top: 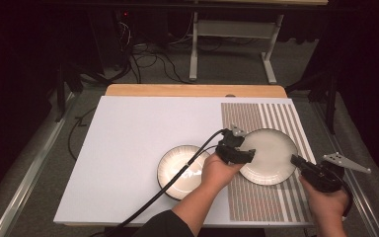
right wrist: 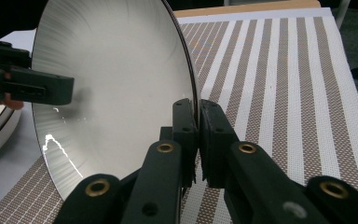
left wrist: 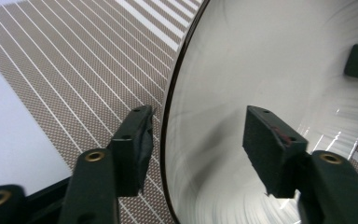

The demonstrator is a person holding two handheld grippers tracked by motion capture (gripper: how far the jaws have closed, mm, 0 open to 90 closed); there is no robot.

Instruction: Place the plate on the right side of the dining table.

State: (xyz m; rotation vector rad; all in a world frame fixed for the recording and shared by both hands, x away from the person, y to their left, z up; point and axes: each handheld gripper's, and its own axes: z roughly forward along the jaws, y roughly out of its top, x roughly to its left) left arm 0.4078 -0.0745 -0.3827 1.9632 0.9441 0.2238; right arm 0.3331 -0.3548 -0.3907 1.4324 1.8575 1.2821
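The right claw (right wrist: 197, 140) is clamped on the rim of the large plate (top: 269, 155), one jaw on the inner face and one on the underside, at the plate's near right edge as the high view shows it. That grip carries the plate, which looks tipped up off the striped placemat (top: 276, 116) in the right claw's view.

Across the plate, the left claw (left wrist: 198, 144) straddles the opposite rim with its jaws apart: one pad stands outside the dark rim over the placemat, the other over the plate's pale inner face, and neither presses on it. So the plate's rim runs between those jaws, free of them.

The relation that matters is this one: the plate lies between the two claws, held on its right side alone, with the left claw just at its left edge and nearer than anything else to the smaller plate (top: 182, 170). That smaller plate sits just left of the large plate, on the white counter (top: 128, 148), partly under the left hand (top: 217, 173).

In my judgement, the left claw can draw back from the large plate without catching the rim, provided it pulls away along the jaws' own line.
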